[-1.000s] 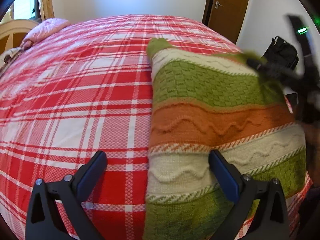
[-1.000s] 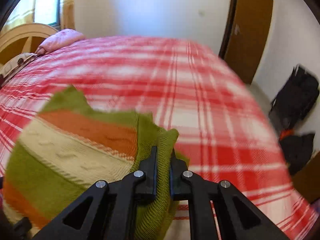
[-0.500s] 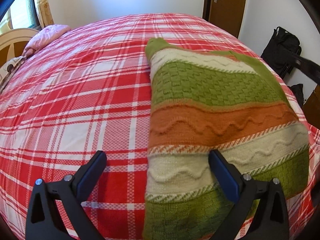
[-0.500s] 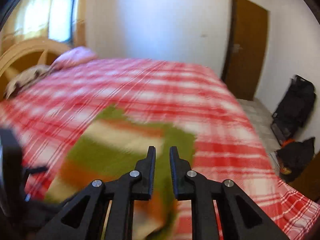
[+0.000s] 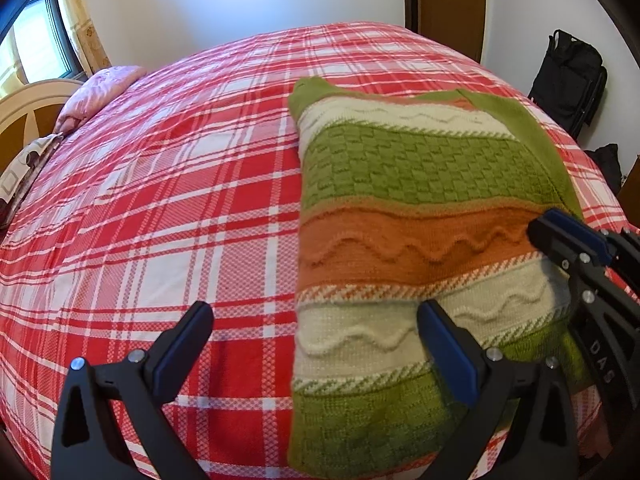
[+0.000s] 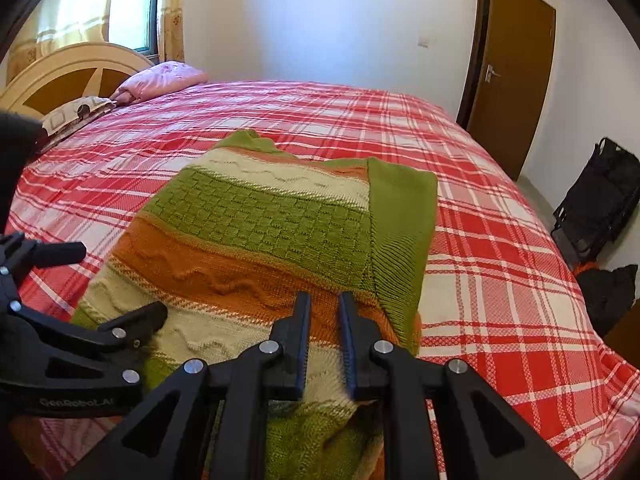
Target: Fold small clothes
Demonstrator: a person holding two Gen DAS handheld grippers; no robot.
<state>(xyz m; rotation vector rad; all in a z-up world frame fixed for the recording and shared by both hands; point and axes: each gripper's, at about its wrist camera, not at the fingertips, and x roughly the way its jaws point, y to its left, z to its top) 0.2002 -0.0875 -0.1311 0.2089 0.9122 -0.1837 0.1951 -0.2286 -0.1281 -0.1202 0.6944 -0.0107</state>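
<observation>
A knitted sweater (image 5: 400, 220) with green, orange and cream stripes lies flat on the red plaid bed (image 5: 160, 200), one green sleeve folded over its right side (image 6: 400, 220). My left gripper (image 5: 316, 328) is wide open and straddles the sweater's left edge near the hem; it also shows in the right wrist view (image 6: 116, 284). My right gripper (image 6: 324, 308) hovers over the orange stripe with its jaws a narrow gap apart and nothing between them. It shows at the right of the left wrist view (image 5: 568, 236).
A pink pillow (image 6: 160, 80) and a wooden headboard (image 6: 68, 76) are at the far left. A brown door (image 6: 512, 72) and black bags (image 6: 596, 208) stand on the floor beyond the bed's right edge.
My right gripper let go of the green sleeve, which now lies folded over the sweater, then swung up and came down over the orange stripe. My left gripper stayed open in place.
</observation>
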